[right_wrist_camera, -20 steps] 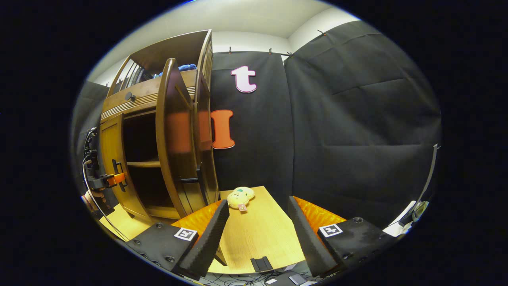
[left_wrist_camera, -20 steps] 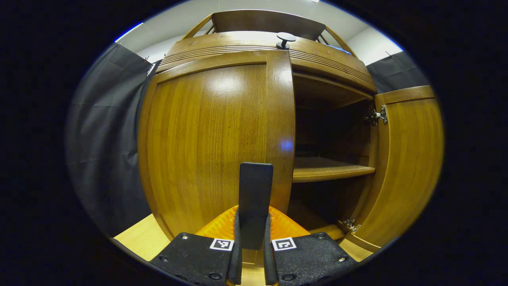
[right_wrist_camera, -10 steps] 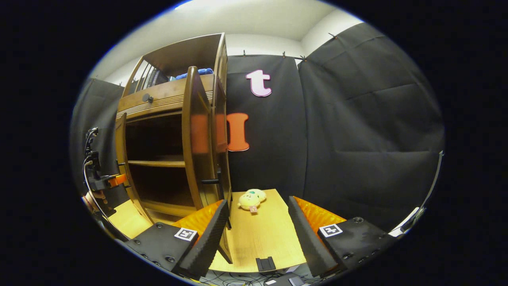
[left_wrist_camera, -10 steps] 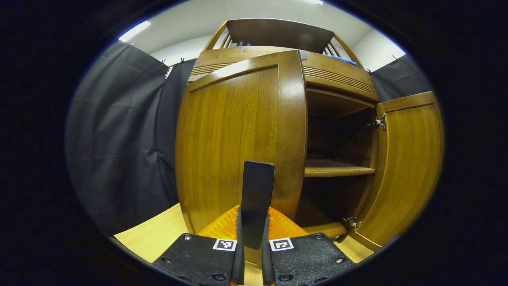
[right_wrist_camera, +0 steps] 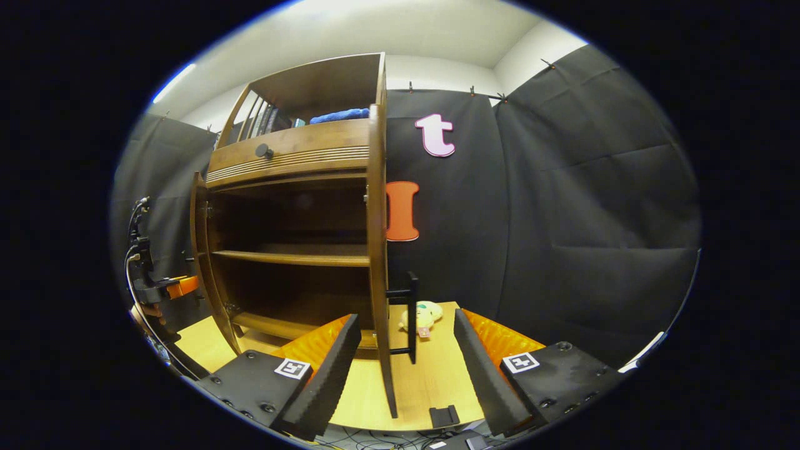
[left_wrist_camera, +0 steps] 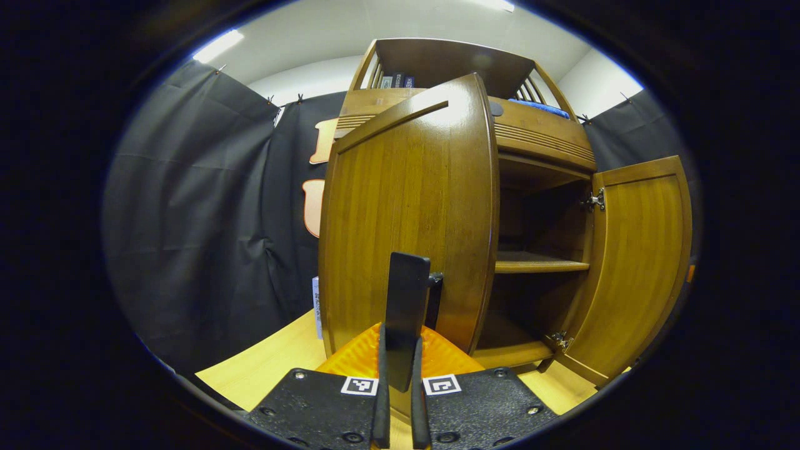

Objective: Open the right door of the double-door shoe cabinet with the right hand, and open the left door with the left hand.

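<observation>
From the left gripper view, the left hand-held gripper had its fingers drawn close together around the dark handle of the left door, and whether both fingers pressed on it I could not tell. That door stood swung well out from the shoe cabinet, its glossy front facing the camera. Past its edge the inside lay open, with a shelf across the middle. The right door hung wide on the far side, two metal hinges showing on its inner edge. The cabinet stood on a pale wooden tabletop, with black cloth behind it.

From the right gripper view, the right hand-held gripper was spread wide and gripped nothing. The right door was seen edge-on between the fingers but farther off, its dark bar handle sticking out to the side. The cabinet gaped open, shelf and dark interior plain to see, a round knob on the drawer front above. A small plush toy lay on the tabletop just behind the door. Far off at the cabinet's other side, the left hand-held gripper was at the left door.
</observation>
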